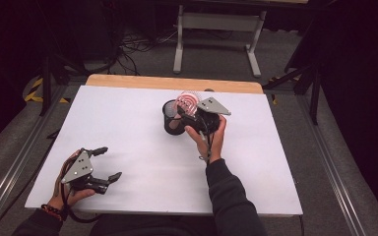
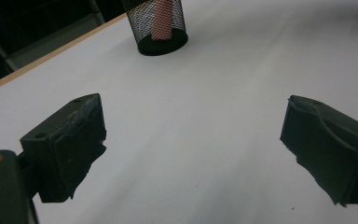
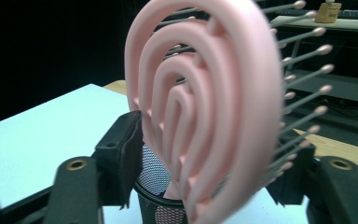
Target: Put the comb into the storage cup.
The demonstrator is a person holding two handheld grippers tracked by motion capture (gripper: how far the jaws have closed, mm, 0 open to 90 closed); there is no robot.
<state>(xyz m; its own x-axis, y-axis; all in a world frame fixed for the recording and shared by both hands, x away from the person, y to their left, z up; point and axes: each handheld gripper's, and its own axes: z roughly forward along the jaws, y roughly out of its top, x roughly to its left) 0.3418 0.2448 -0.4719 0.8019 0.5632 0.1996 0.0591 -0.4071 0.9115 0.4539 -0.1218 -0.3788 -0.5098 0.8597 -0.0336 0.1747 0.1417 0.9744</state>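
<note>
Pink hairbrush (image 3: pixel 205 107) is standing handle-down in the black mesh cup (image 1: pixel 171 120), head sticking up above the rim. Cup is sitting on the white table (image 1: pixel 128 128), far-centre. Right gripper (image 1: pixel 189 114) is straddling the brush head, jaws parted; can't tell whether the pads are touching it. Left gripper (image 1: pixel 106 163) is resting near the table's left front corner, jaws spread wide, holding nothing.

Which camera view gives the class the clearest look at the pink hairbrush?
The right gripper view: the hairbrush looms close, showing its looped ribs and tipped bristles. The high view shows a small head above the cup; the left gripper view shows its handle through mesh.
</note>
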